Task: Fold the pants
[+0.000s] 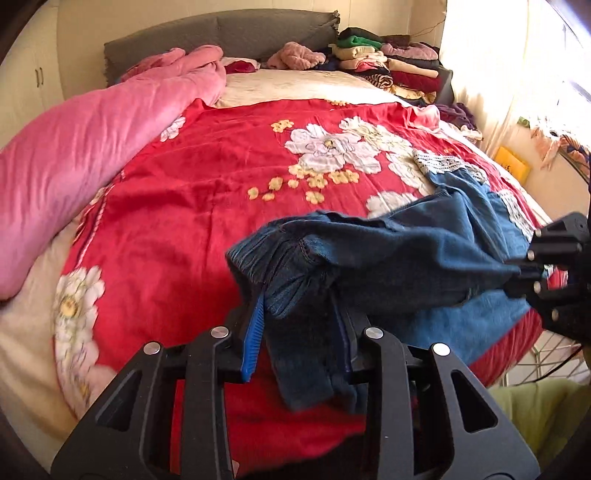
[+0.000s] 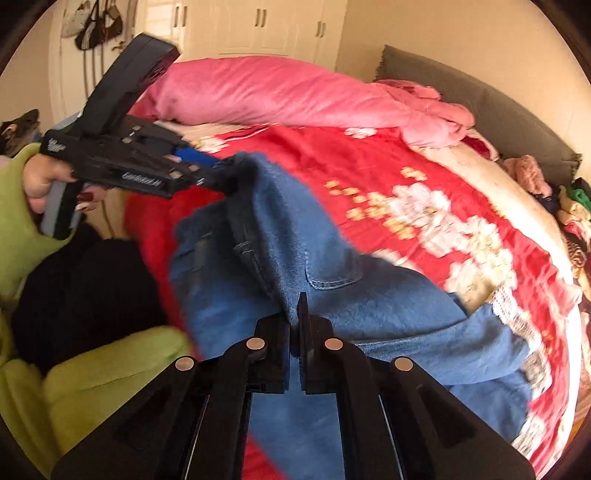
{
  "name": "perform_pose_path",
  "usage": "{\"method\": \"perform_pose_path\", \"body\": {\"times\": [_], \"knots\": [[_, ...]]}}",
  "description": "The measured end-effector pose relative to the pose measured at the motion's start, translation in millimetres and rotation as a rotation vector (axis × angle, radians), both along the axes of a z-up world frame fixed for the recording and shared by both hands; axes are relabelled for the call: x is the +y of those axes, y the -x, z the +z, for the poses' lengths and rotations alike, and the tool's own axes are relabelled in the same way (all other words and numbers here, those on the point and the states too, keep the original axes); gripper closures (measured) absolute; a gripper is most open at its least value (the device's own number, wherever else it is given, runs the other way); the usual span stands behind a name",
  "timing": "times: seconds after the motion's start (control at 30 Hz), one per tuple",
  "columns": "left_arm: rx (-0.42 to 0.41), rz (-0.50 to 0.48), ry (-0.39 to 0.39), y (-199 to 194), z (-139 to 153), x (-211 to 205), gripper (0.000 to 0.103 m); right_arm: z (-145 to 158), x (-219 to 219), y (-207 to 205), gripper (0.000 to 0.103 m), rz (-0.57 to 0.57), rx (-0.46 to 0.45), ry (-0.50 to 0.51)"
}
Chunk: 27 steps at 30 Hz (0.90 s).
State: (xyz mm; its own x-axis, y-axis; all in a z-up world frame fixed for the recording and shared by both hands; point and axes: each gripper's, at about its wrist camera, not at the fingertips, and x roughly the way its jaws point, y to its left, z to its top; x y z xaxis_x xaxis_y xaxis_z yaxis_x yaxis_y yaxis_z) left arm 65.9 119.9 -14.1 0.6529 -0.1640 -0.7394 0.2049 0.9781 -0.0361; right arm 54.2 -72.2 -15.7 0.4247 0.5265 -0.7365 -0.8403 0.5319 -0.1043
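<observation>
Blue denim pants (image 1: 424, 251) with white lace trim hang above a bed covered by a red flowered blanket (image 1: 207, 192). My left gripper (image 1: 299, 325) is shut on the ribbed waistband end of the pants. My right gripper (image 1: 524, 271) shows at the right edge of the left wrist view, shut on the other end. In the right wrist view, my right gripper (image 2: 295, 321) pinches the denim pants (image 2: 332, 295) near a pocket seam. The left gripper (image 2: 218, 179) shows at upper left there, held in a hand and gripping the same pants.
A pink quilt (image 1: 74, 155) lies along the bed's left side. Stacked folded clothes (image 1: 388, 62) sit at the far right by the grey headboard (image 1: 221, 33). White cupboards (image 2: 258, 26) stand behind. The person's green sleeve (image 2: 92, 376) is at lower left.
</observation>
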Motion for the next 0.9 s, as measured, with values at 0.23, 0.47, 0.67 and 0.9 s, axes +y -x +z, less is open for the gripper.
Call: {"method": "perform_pose_path", "body": {"times": [0.23, 0.47, 0.67, 0.9], "knots": [[0.074, 0.050, 0.029, 14, -16, 18, 0.076, -37, 16, 13, 0.100, 0.007, 0.067, 0.046], [0.067, 0.179, -0.029, 30, -2, 37, 0.076, -43, 14, 16, 0.100, 0.002, 0.120, 0.020], [-0.029, 0.103, -0.045, 24, 37, -4, 0.075, -44, 14, 19, 0.096, 0.008, 0.156, 0.011], [0.111, 0.090, -0.221, -11, -25, -42, 0.071, -12, -21, 28, 0.081, -0.014, 0.161, -0.065]]}}
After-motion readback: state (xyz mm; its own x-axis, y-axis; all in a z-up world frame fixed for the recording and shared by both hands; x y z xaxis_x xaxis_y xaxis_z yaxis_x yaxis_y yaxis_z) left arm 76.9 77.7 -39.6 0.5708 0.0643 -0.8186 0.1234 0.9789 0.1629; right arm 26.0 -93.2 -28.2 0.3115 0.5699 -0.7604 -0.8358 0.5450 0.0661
